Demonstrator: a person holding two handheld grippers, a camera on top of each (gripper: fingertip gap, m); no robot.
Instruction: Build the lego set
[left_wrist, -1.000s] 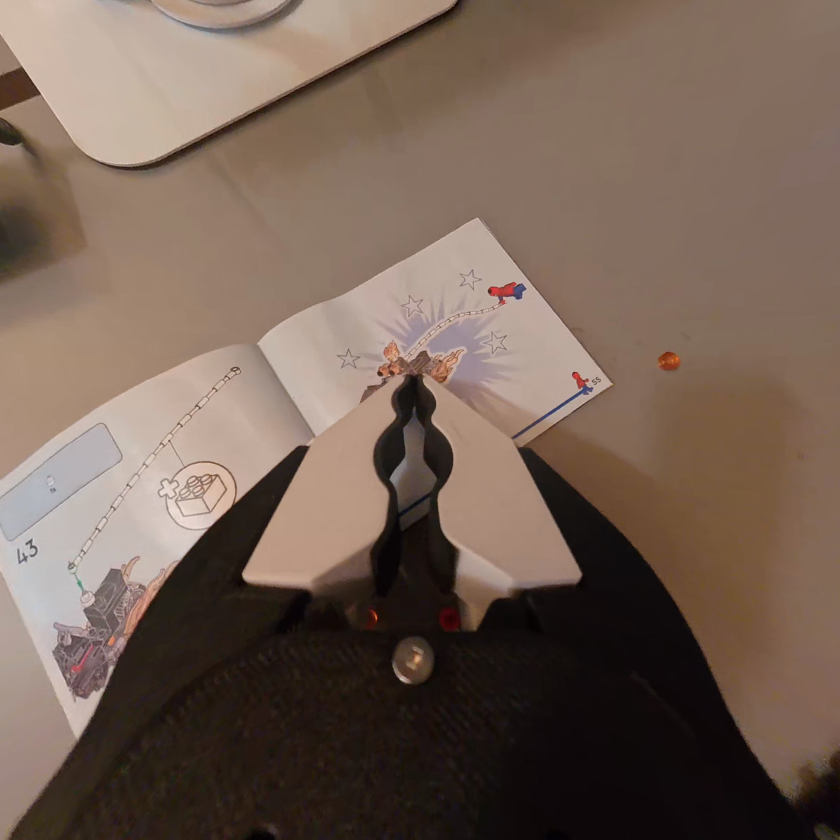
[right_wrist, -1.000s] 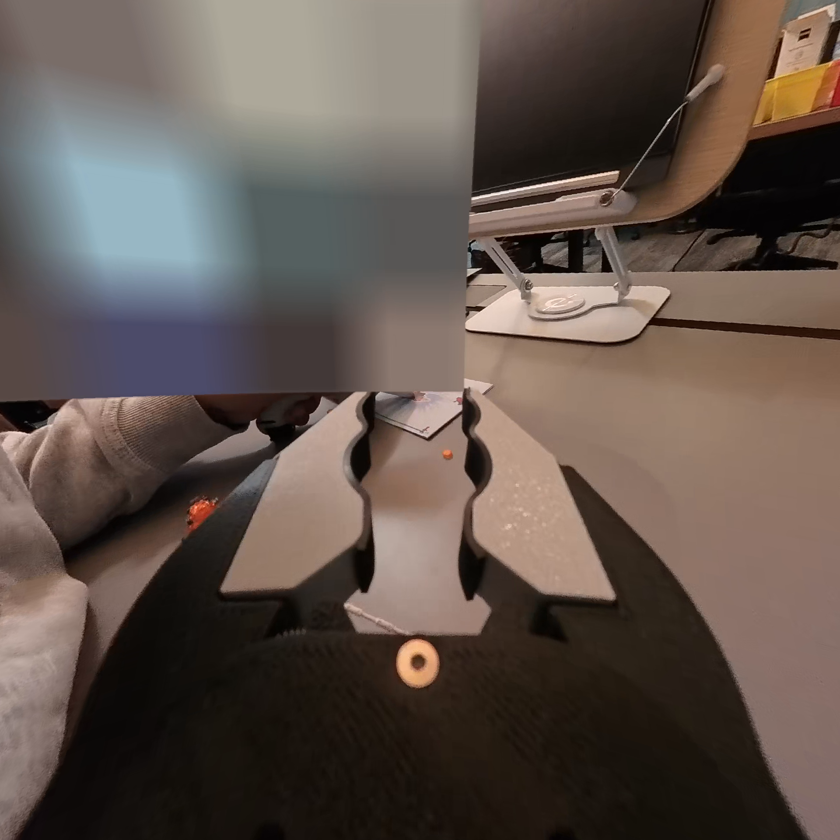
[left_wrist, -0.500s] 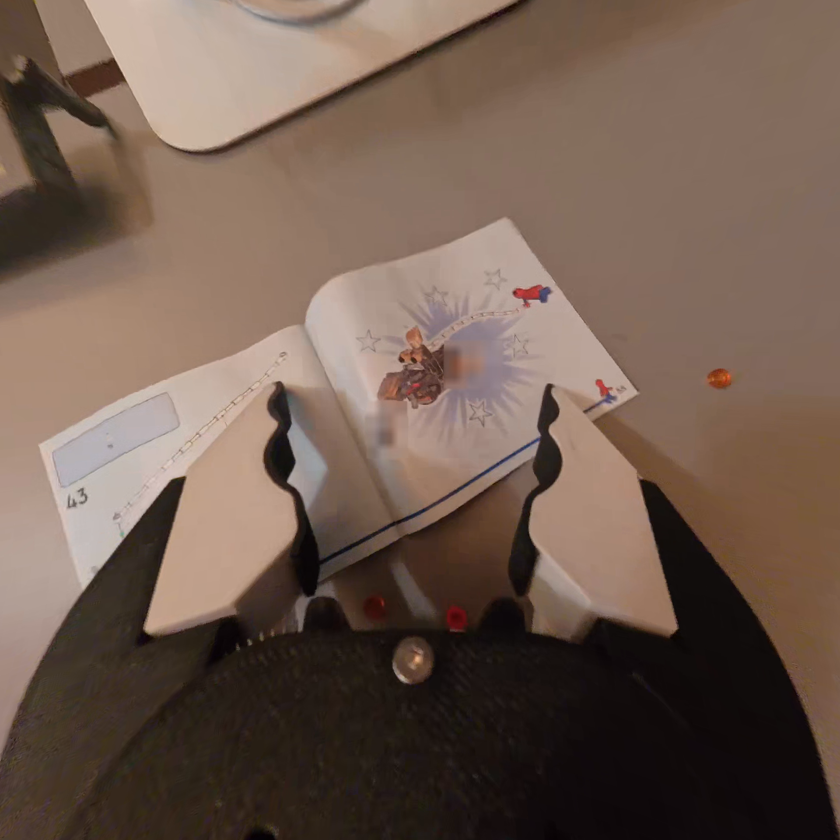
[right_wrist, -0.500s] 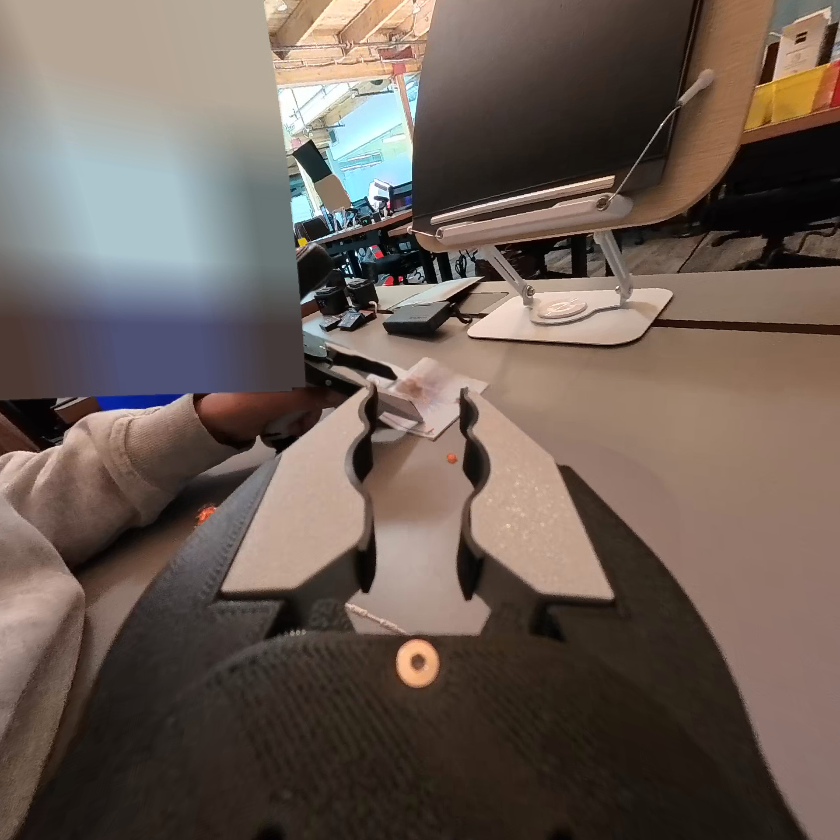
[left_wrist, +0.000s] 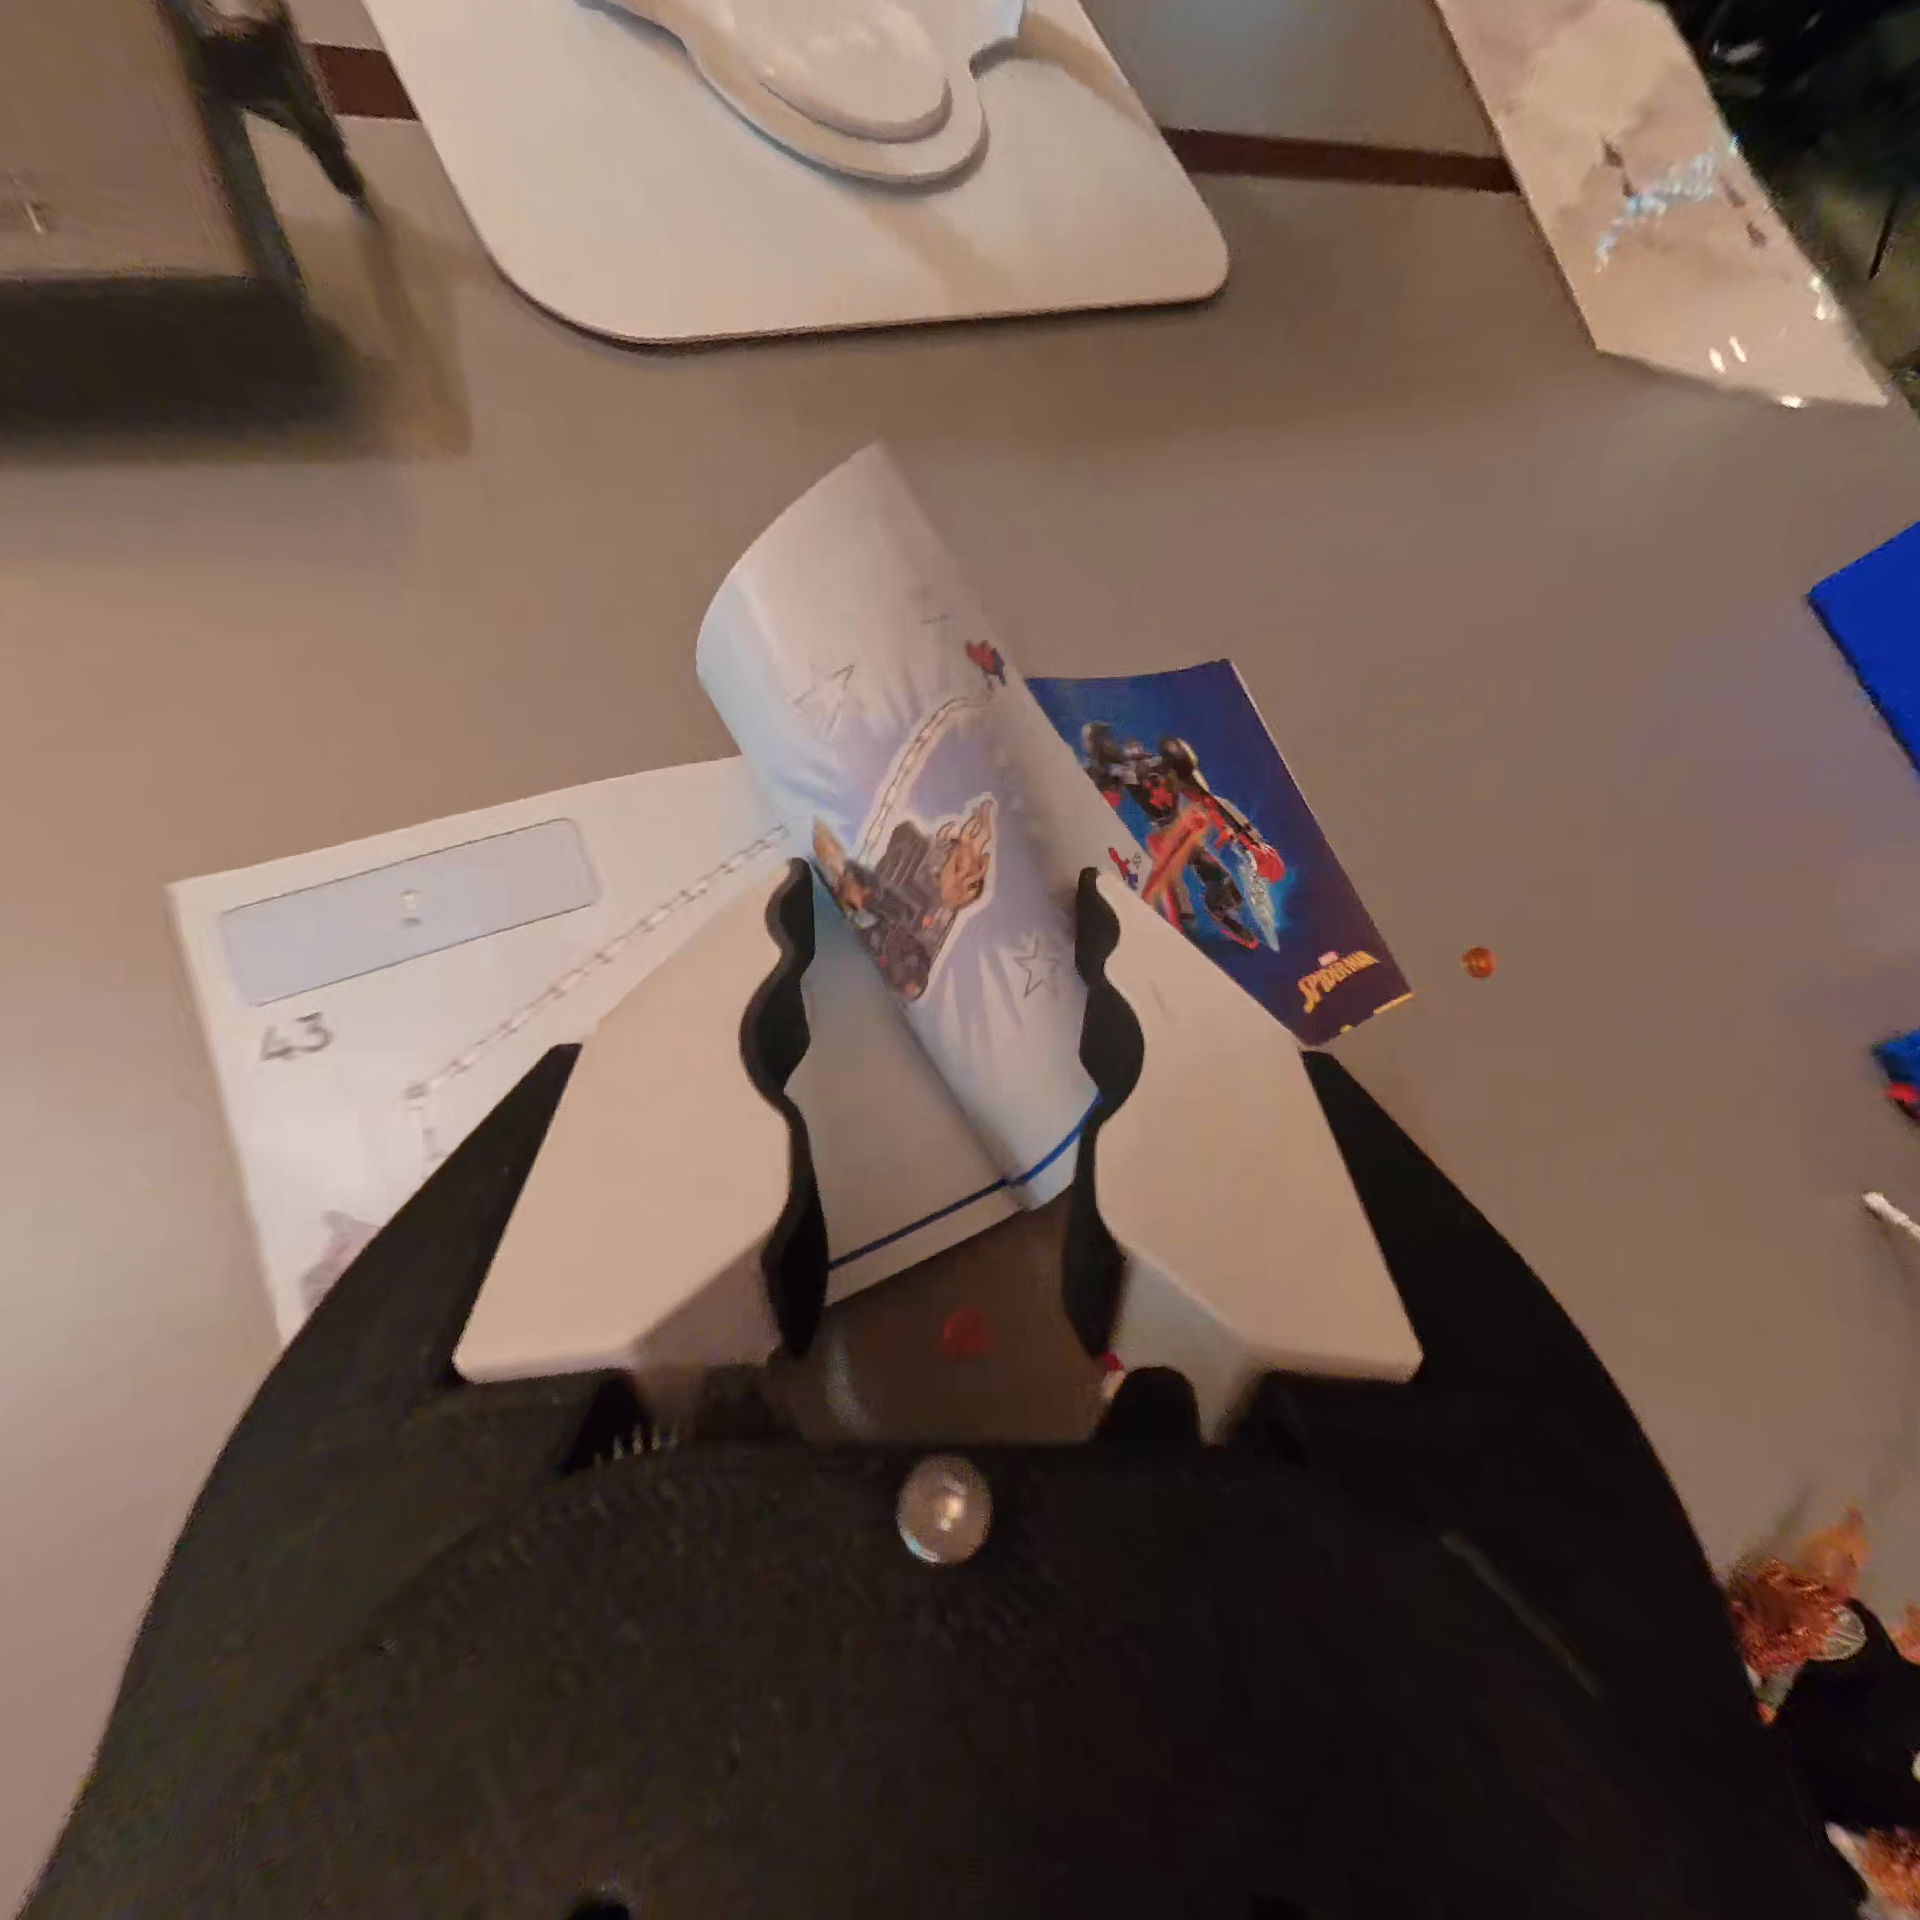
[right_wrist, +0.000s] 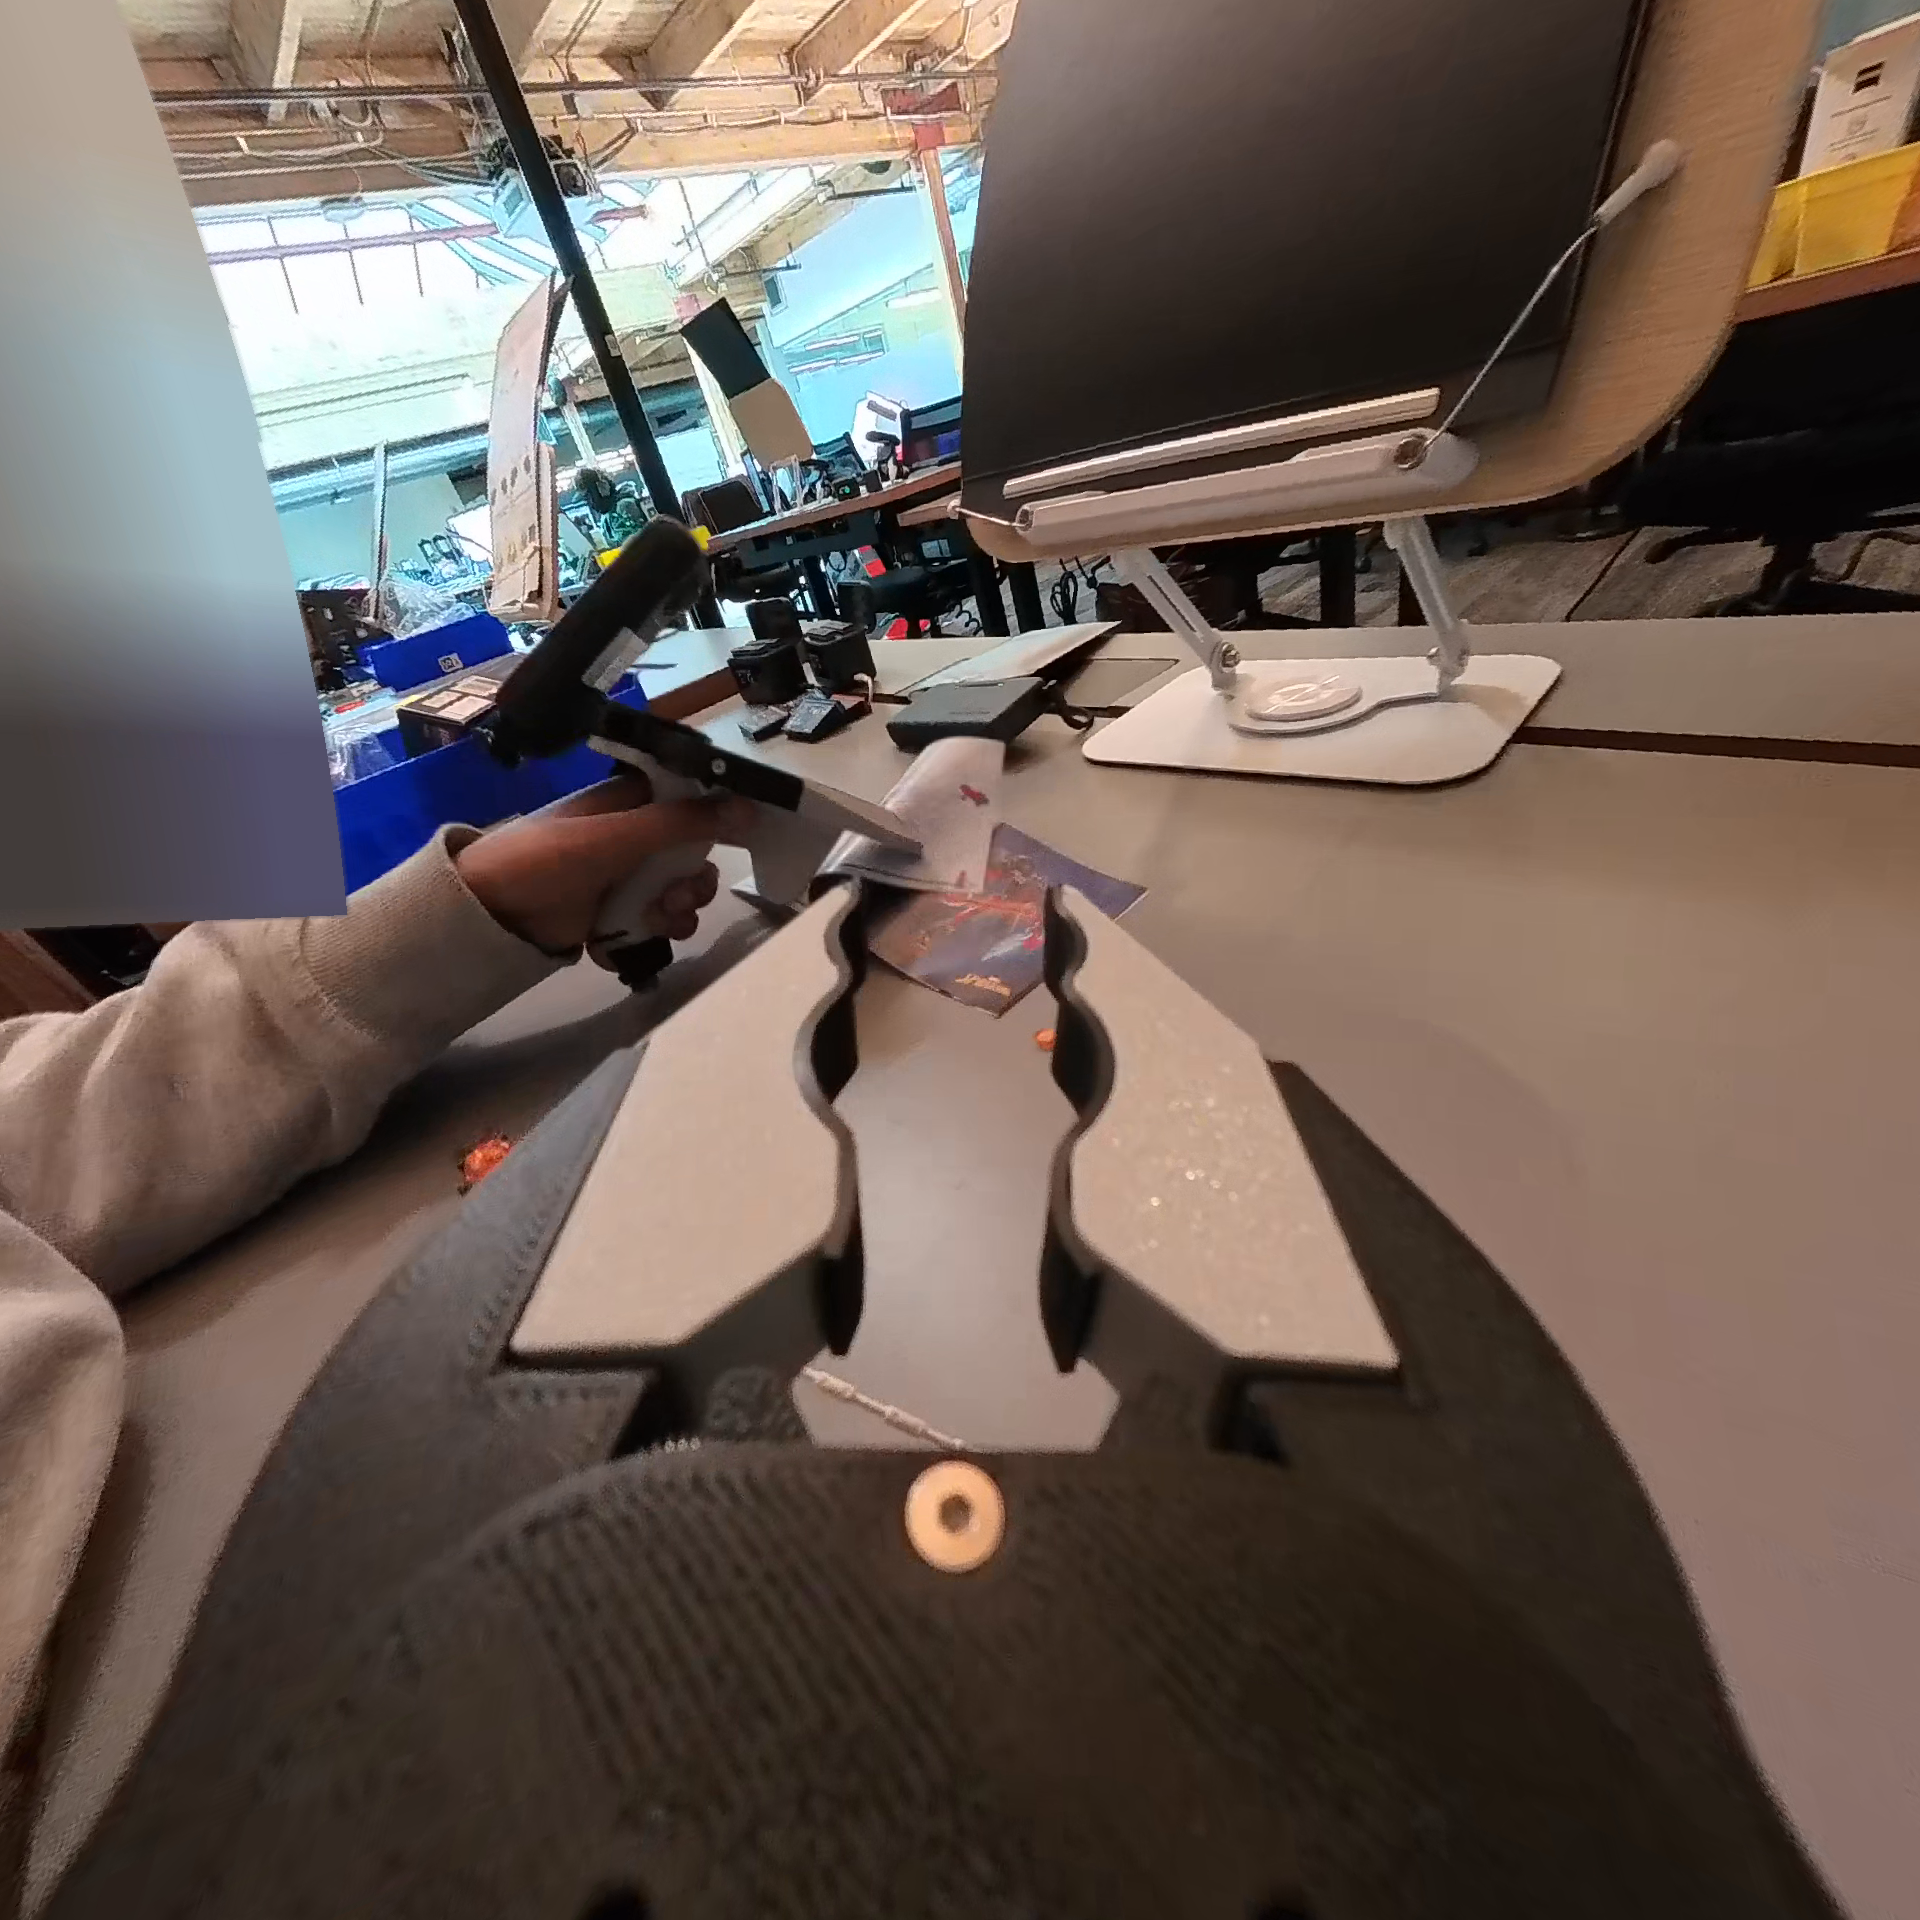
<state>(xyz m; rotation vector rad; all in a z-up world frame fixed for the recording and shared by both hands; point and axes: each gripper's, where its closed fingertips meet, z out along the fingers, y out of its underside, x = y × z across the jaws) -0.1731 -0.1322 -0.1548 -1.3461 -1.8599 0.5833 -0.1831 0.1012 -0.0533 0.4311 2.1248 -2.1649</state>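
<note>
The instruction booklet (left_wrist: 416, 997) lies open on the grey table. Its right-hand page (left_wrist: 883, 727) stands curled up, and a blue picture page (left_wrist: 1195, 821) shows beneath it. My left gripper (left_wrist: 940, 883) is open, its fingers on either side of the raised page's lower part. A small orange stud (left_wrist: 1476, 962) lies to the right of the booklet. A red stud (left_wrist: 963, 1332) lies under the gripper. My right gripper (right_wrist: 956, 914) is open and empty, low over the table, pointing at the booklet (right_wrist: 997, 914) and the left gripper (right_wrist: 883, 831).
A white laptop stand base (left_wrist: 831, 208) sits behind the booklet, with a dark box (left_wrist: 125, 260) to its left and a plastic bag (left_wrist: 1662, 208) to its right. A blue box (left_wrist: 1881, 644) is at the right edge. An orange and black lego build (left_wrist: 1808, 1621) sits near right. The gap from one gripper's tips to the other's is roughly 25 cm. The small orange stud (left_wrist: 1476, 962) sits 12 cm or so from the ends of my left fingers.
My left gripper went from shut to wide open, then narrowed. The booklet's right page lifted and curled up, uncovering the blue page. My right gripper stayed open and nearly still.
</note>
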